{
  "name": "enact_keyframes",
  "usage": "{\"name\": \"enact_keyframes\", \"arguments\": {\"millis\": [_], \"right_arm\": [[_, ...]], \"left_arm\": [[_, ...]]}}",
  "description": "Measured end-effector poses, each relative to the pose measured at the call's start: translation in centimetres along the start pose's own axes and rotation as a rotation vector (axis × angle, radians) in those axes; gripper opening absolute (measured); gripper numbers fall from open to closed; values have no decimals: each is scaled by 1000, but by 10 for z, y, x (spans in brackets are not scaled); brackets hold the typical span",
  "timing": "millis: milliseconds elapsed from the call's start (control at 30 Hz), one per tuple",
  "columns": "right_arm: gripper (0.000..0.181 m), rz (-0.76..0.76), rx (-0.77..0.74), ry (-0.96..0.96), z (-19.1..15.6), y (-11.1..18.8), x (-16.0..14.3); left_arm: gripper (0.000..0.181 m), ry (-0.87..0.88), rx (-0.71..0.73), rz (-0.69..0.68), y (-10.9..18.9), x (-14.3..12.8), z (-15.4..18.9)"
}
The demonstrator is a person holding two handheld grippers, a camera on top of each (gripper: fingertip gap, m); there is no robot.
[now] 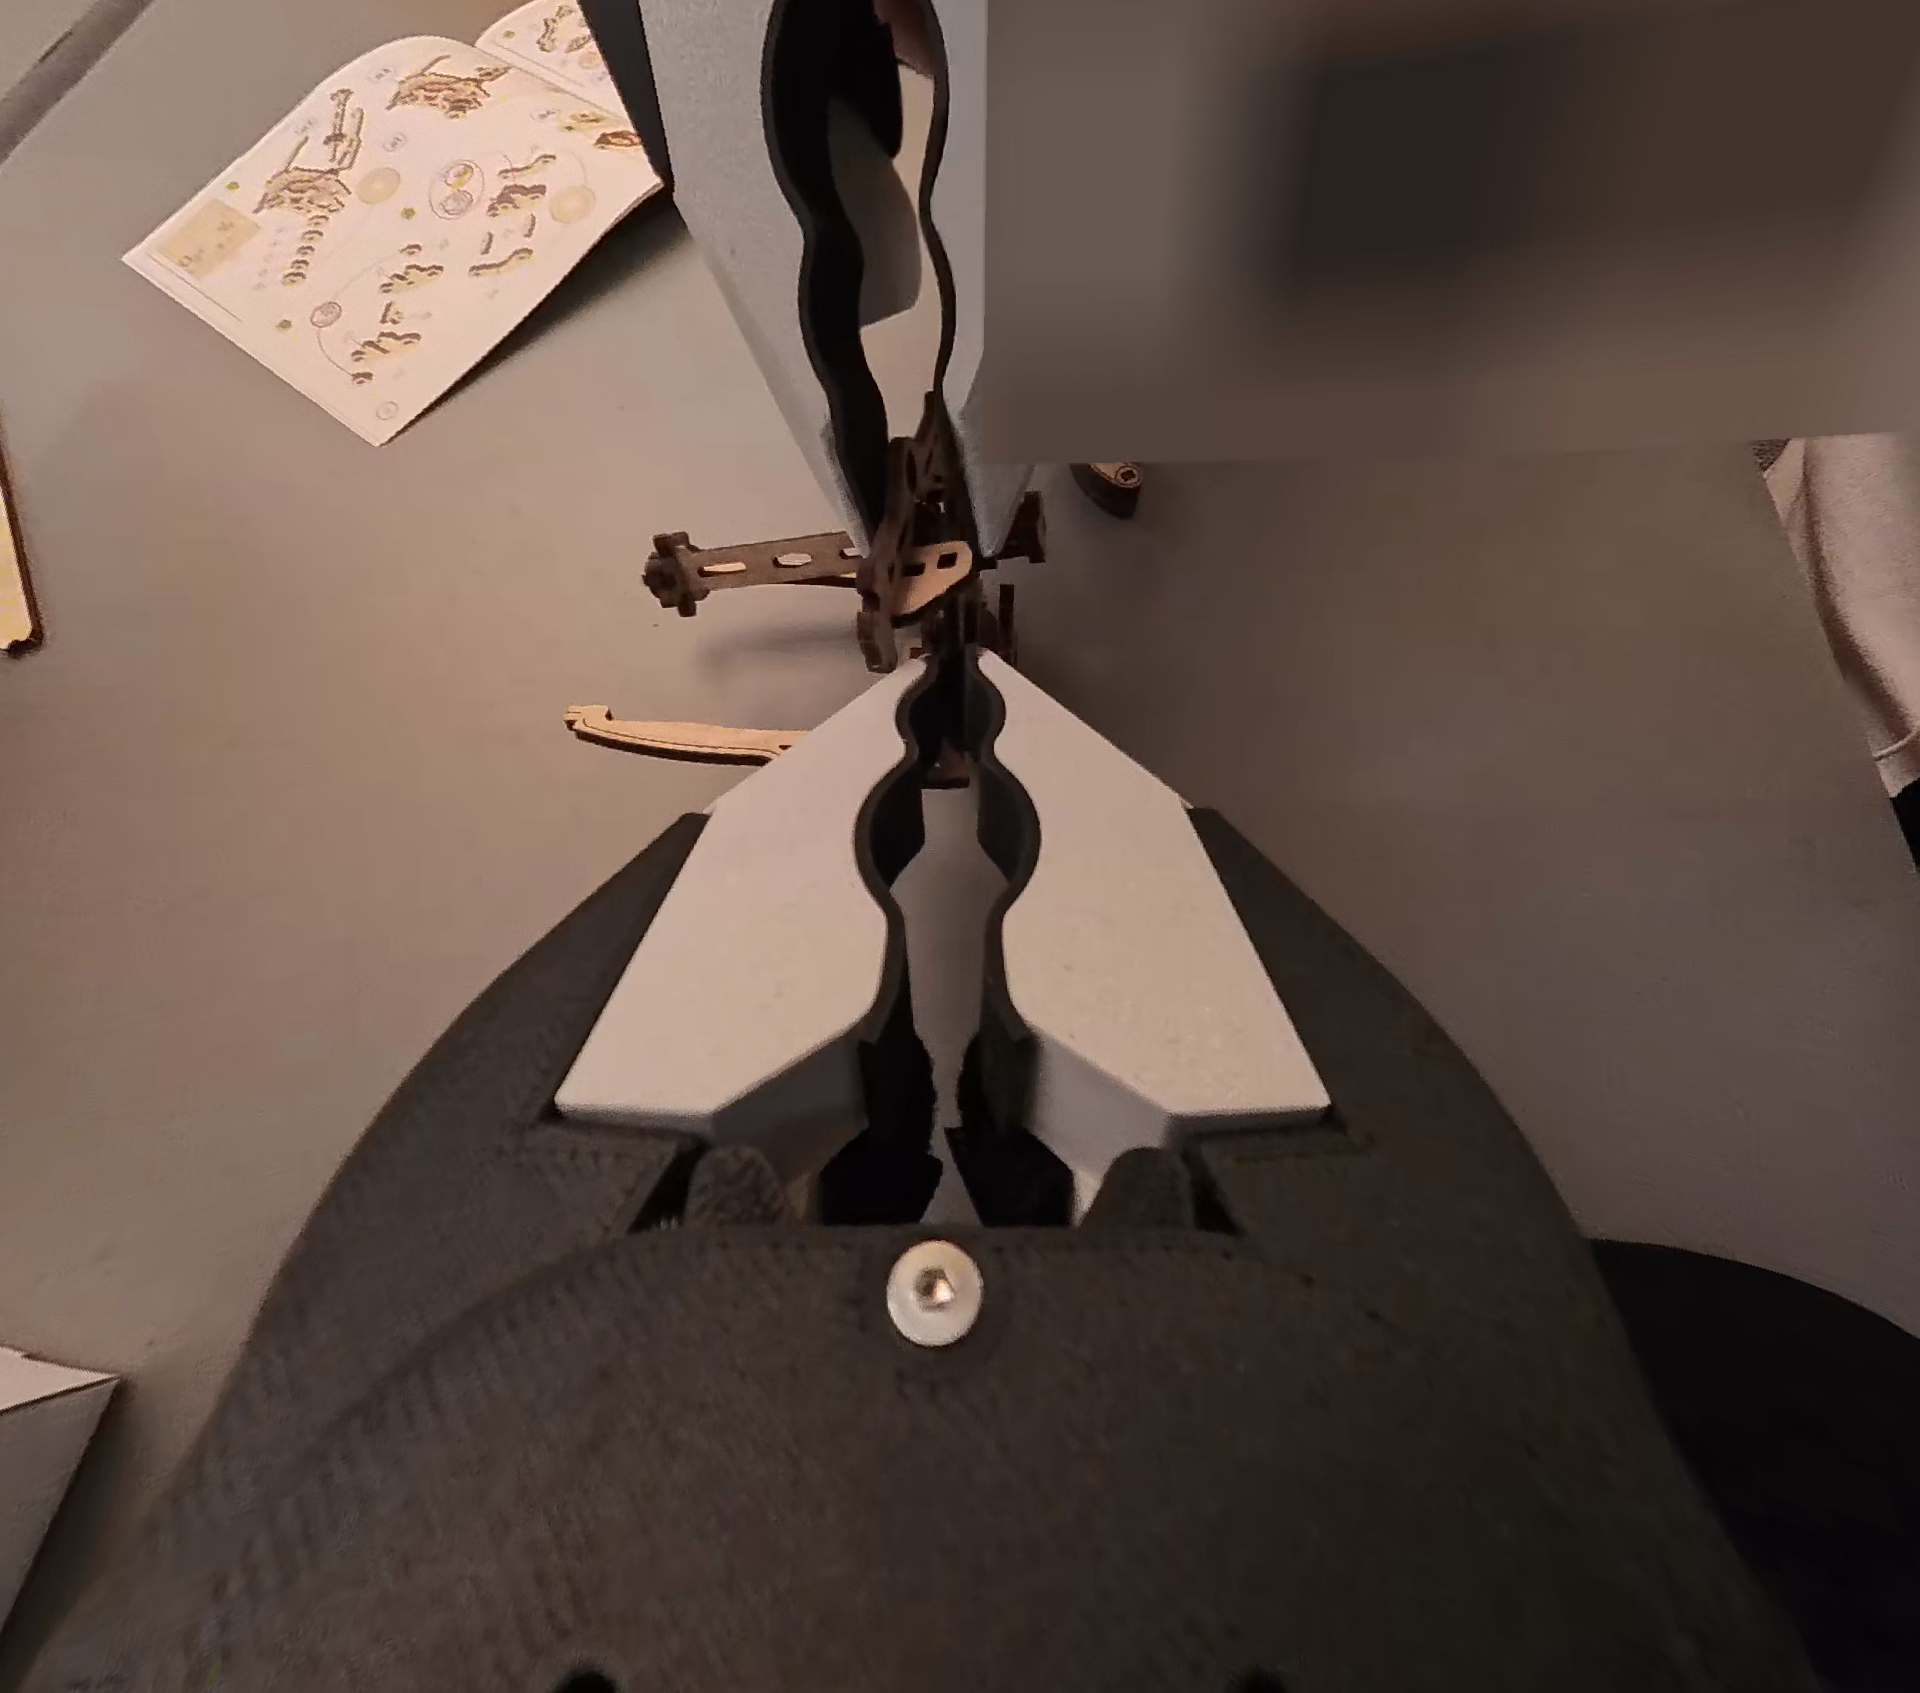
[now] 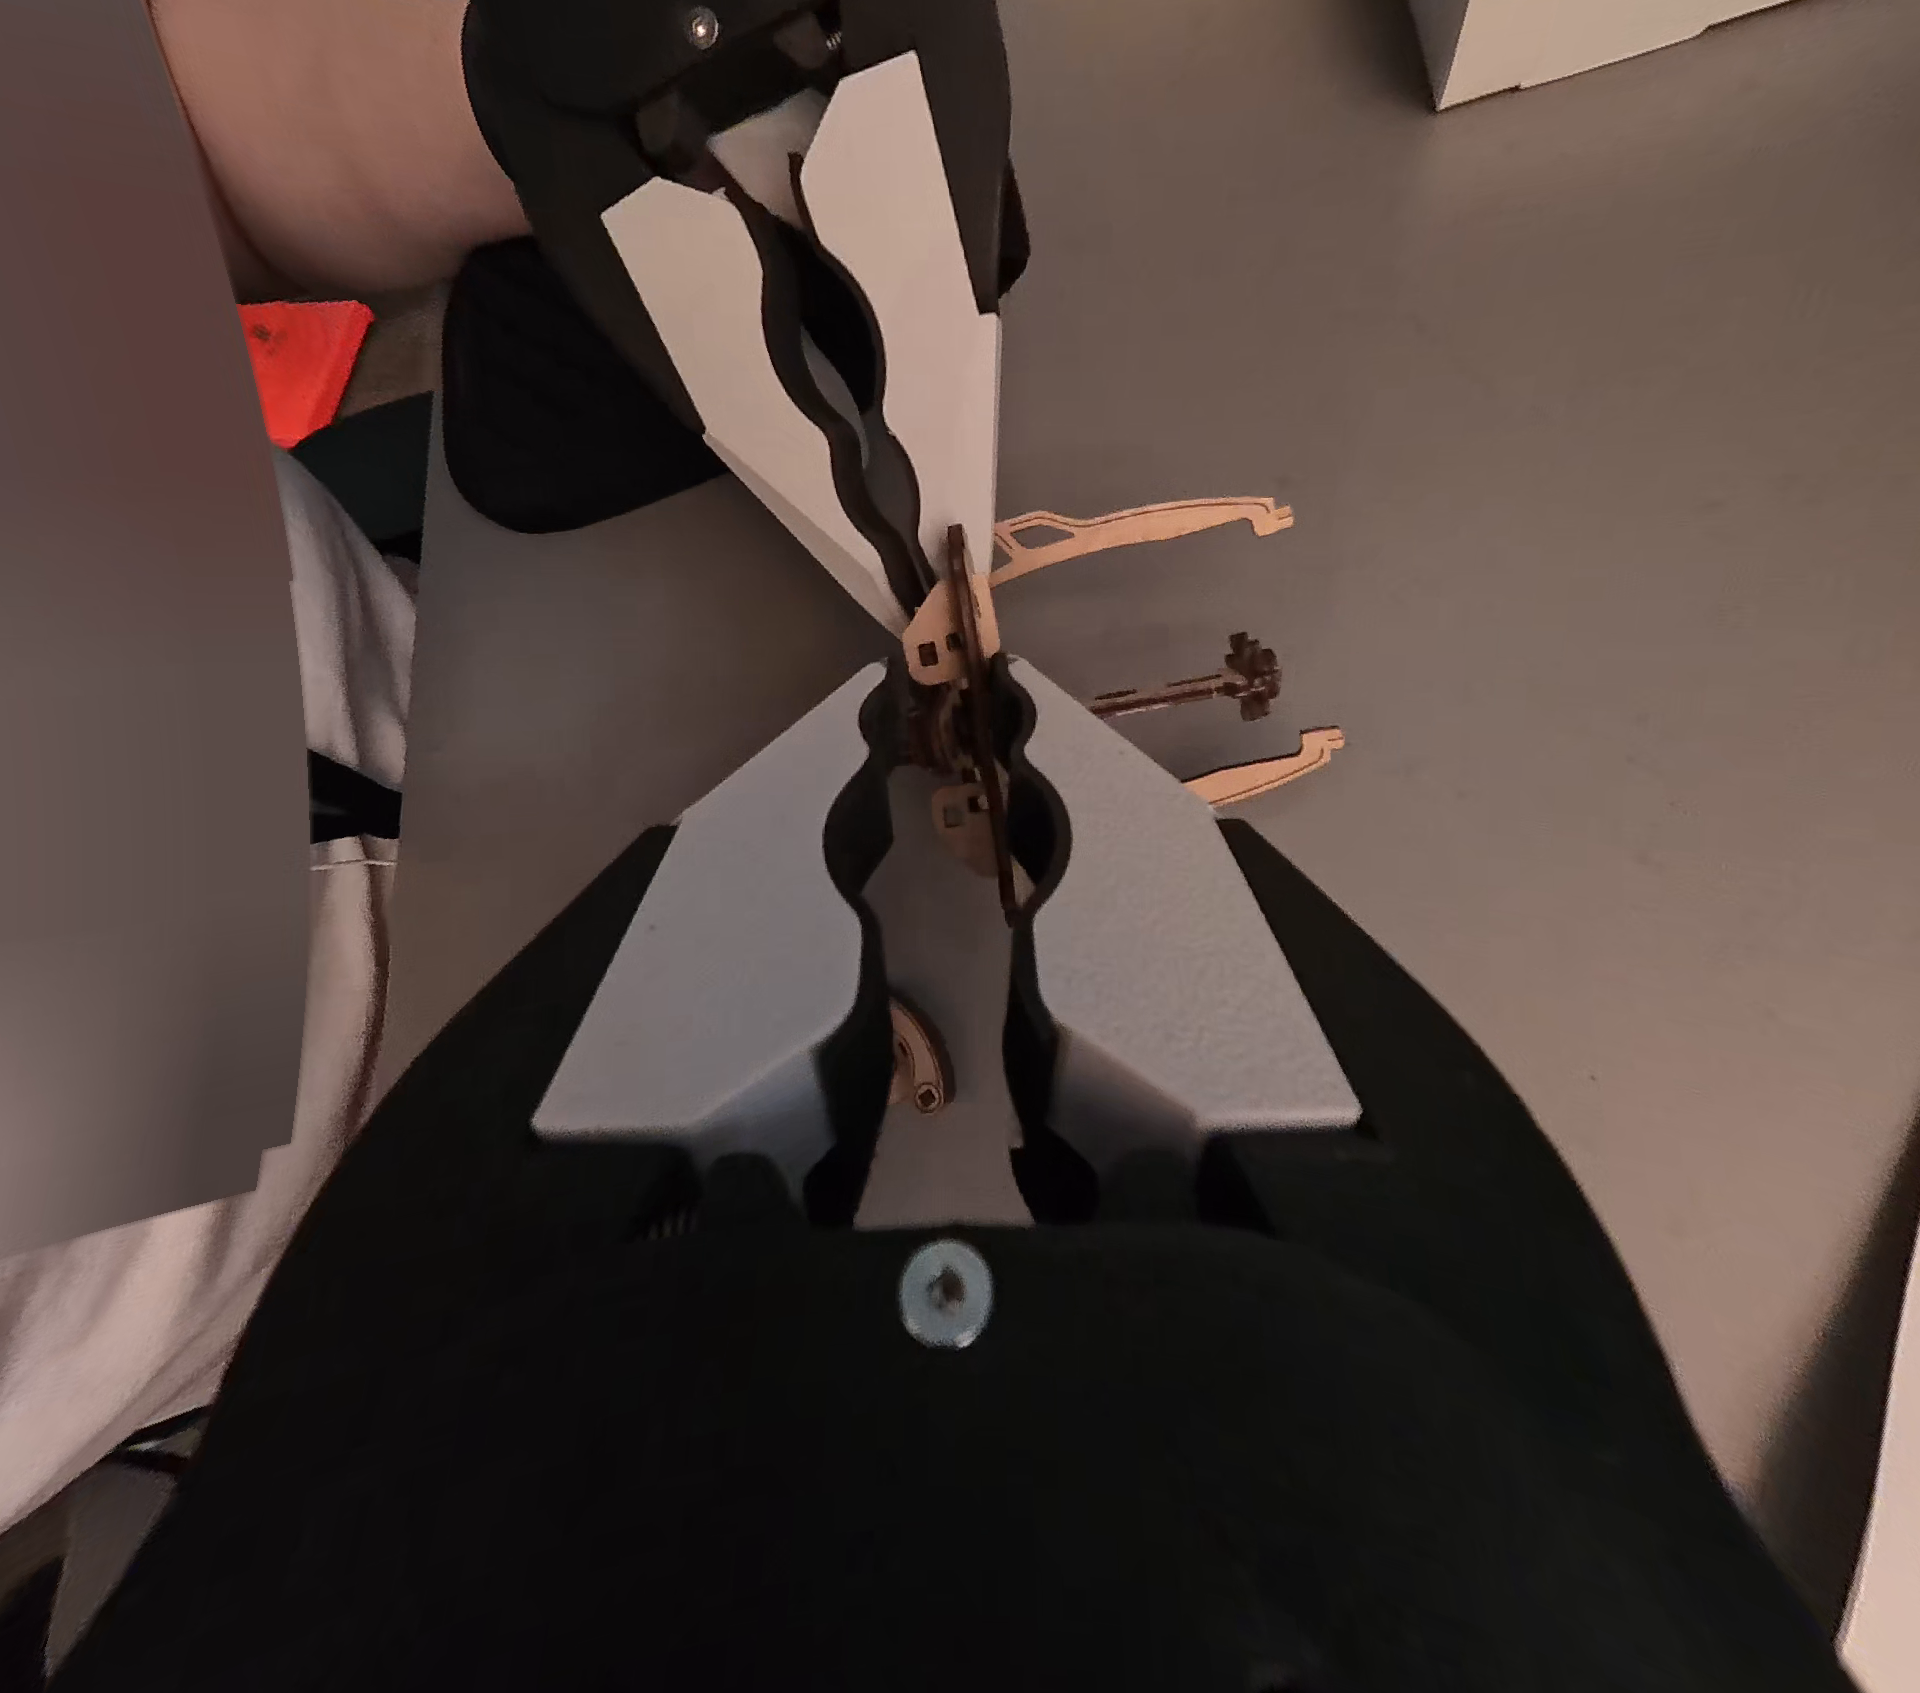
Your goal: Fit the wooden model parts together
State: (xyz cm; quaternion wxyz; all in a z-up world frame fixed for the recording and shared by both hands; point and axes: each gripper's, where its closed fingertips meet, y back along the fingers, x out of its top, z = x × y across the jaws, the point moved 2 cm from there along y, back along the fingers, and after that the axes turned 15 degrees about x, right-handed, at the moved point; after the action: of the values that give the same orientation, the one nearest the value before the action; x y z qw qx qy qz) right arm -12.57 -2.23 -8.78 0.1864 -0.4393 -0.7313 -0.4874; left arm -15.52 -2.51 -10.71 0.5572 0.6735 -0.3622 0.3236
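Left wrist view: half-built wooden model (image 1: 914, 573) at frame centre, pinched by left gripper (image 1: 951, 667) from below, right gripper (image 1: 920, 490) from above. Loose curved strip (image 1: 675, 731) unfitted on table (image 1: 364, 812); instruction booklet (image 1: 395, 209) upper left.

Right wrist view: right gripper (image 2: 940, 677) nearly closed on model (image 2: 951, 635); left gripper (image 2: 920, 594) clamped opposite. Two curved strips (image 2: 1143, 531) (image 2: 1268, 768) unfitted, centre right. Judged partly assembled.

The left claw (image 1: 951, 677), at the lower centre of its own frame, has a black ribbed plastic body, two pale grey wedge fingers (image 1: 790, 916) lined with wavy black pads, and one silver screw (image 1: 933, 1300). The right claw (image 2: 940, 677) is built alike, its screw (image 2: 943, 1294) bluish. A white sleeve (image 2: 353, 667) shows at the left.
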Motion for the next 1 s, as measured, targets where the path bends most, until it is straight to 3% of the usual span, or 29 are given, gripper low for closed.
{"name": "enact_keyframes", "arguments": {"millis": [1000], "right_arm": [[14, -54, -221, 84, -2, -4, 2]], "left_arm": [[0, 36, -1, -34, 1, -1, -2]]}}
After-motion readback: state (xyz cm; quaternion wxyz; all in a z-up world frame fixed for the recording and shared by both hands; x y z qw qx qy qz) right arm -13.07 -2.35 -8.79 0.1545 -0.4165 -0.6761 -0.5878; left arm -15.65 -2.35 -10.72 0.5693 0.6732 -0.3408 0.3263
